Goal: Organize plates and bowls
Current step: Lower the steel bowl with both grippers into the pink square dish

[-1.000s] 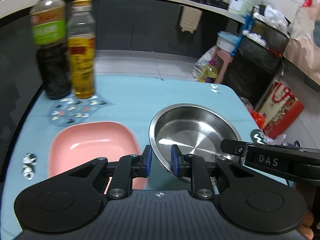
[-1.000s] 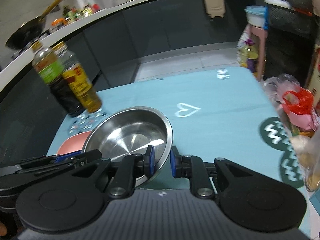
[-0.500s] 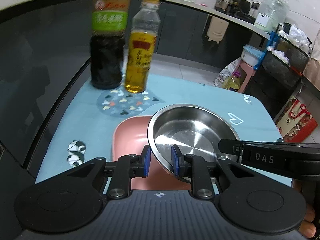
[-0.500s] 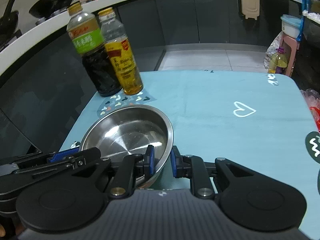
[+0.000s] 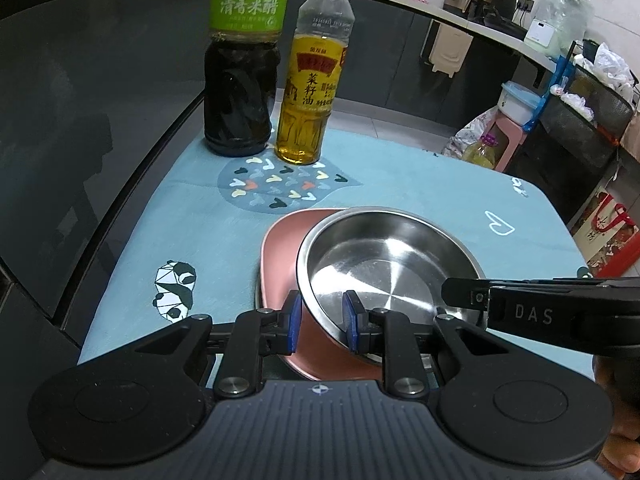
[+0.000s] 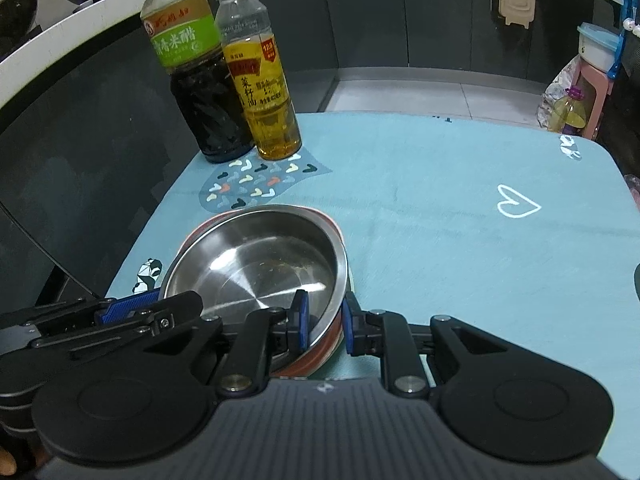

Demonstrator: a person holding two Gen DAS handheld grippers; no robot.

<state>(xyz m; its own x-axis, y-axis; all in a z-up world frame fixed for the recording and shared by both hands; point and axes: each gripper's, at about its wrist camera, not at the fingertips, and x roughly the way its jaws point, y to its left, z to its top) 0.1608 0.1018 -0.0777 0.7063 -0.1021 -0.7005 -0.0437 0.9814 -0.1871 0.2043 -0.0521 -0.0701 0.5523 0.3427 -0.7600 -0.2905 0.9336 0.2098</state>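
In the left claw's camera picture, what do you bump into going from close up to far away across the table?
Left claw → steel bowl over the pink plate → patch of little hearts → oil bottle beside the dark vinegar bottle.

Steel bowl [image 5: 384,268] carried from beside pink plate [image 5: 280,248] to above it; bottles [image 5: 276,64] nearer.
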